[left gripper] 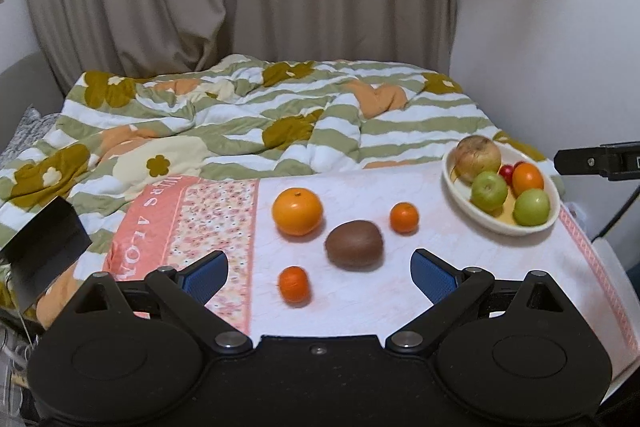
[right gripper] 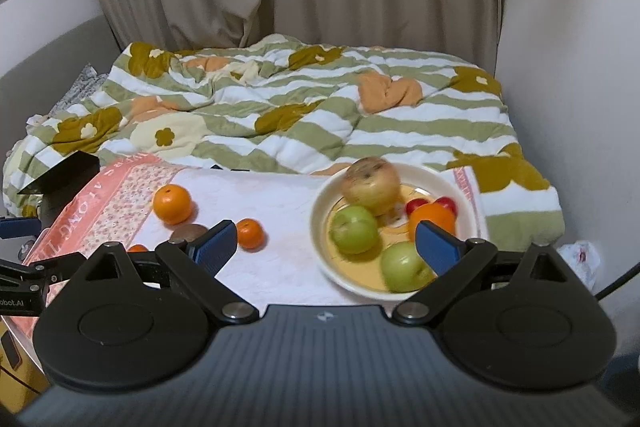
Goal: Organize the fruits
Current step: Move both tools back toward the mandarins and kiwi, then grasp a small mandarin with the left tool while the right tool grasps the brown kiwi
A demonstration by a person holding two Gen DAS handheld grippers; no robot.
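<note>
Fruits lie in two groups on the pink-edged cloth (left gripper: 360, 307) spread over the bed: loose ones on the cloth and others gathered in the white bowl (left gripper: 460, 203) at its right end. In front of the left gripper (left gripper: 320, 273), whose blue-padded fingers (left gripper: 208, 273) stand wide apart and hold nothing, a brown kiwi (left gripper: 354, 245) sits just ahead of the gap, a small tangerine (left gripper: 294, 286) lies between the fingertips nearer the left pad, a large orange (left gripper: 297, 211) is beyond, and another tangerine (left gripper: 404, 217) is off to the right. The right gripper (right gripper: 324, 247) is spread open and empty too, hanging over the bowl's (right gripper: 320, 219) near side; a green apple (right gripper: 404, 267) touches its right pad from this angle, a second green apple (right gripper: 354, 229) lies between the fingers, and a big yellowish apple (right gripper: 372, 183) sits at the back
</note>
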